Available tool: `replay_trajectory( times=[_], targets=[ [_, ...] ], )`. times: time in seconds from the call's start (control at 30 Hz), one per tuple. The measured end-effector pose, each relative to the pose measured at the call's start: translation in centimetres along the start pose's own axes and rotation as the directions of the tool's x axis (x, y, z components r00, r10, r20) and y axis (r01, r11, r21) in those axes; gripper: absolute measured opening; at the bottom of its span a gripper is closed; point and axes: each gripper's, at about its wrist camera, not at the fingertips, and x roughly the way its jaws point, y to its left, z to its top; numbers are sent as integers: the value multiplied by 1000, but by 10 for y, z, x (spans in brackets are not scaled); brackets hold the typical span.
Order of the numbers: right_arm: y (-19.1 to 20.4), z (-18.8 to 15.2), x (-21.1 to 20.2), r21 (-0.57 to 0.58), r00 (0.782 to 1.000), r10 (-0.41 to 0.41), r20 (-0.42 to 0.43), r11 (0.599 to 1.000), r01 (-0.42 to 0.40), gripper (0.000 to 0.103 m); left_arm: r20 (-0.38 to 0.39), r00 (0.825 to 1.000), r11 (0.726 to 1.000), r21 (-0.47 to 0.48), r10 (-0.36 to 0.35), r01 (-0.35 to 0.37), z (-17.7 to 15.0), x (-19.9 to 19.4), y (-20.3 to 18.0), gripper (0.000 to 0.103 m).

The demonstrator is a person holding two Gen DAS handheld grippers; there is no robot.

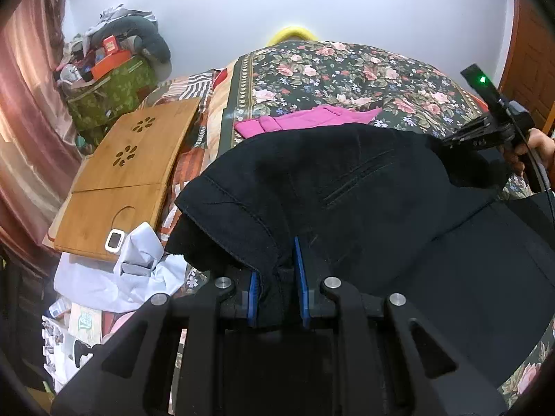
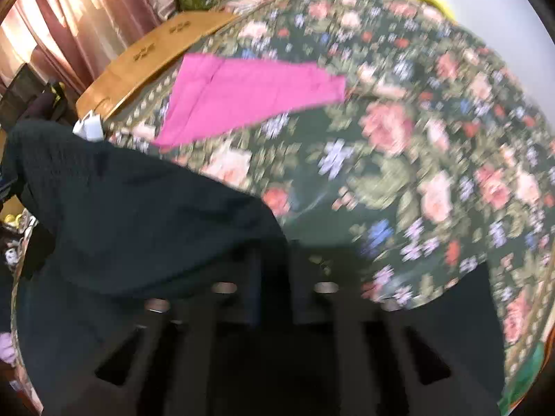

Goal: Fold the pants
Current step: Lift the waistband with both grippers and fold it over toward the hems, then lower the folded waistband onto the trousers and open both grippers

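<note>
The black pants [image 1: 347,187] hang lifted over the floral bed cover [image 1: 347,76]. My left gripper [image 1: 277,270] is shut on the pants' waistband edge, which is bunched between its blue pads [image 1: 301,270]. My right gripper shows at the far right of the left wrist view [image 1: 447,144], gripping the other end of the waistband. In the blurred right wrist view the pants [image 2: 138,215] drape from the left over my right gripper [image 2: 274,270], whose fingers hold black cloth.
A folded pink garment [image 1: 305,119] lies on the bed behind the pants, also in the right wrist view [image 2: 242,93]. A bamboo lap desk [image 1: 125,173] and white cloth [image 1: 138,263] sit at the left. Curtains [image 1: 24,104] and a cluttered green bag [image 1: 111,93] stand beyond.
</note>
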Motion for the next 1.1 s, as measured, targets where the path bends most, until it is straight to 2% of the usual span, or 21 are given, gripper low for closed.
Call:
replay_trajectory(
  times=[0.2,0.4,0.53,0.67,0.73,0.83,1.07,1.1],
  targets=[
    [24,-24,-22,-15,996,-42,79,999,43,5,-2,1000,1000,-4,16,-16,-2,-4,-2,19],
    [54,-54,-83,-12,977,-67,201,997,71,4,-33,999,999,-32,13,-14,-9,-12,1,22],
    [74,-77,-108,-24,971,-77,228,996,84,4,-33,997,997,-34,64,-66,-13,-24,3,34],
    [96,-103,-123,-39,967,-80,241,995,92,4,-20,994,991,-81,108,-109,-19,-42,14,59],
    [108,-118,-126,-51,968,-71,240,995,86,4,-9,994,987,-114,110,-110,-23,-53,21,65],
    [125,-134,-125,-66,970,-67,232,994,85,4,-13,995,986,-137,97,-98,-30,-68,27,68],
    [151,-172,-116,-62,977,-56,207,996,70,4,9,1000,980,-198,26,-23,-34,-99,23,92],
    [152,-175,-114,-56,977,-59,204,996,72,4,8,1000,978,-206,17,-15,-34,-102,22,92]
  ],
)
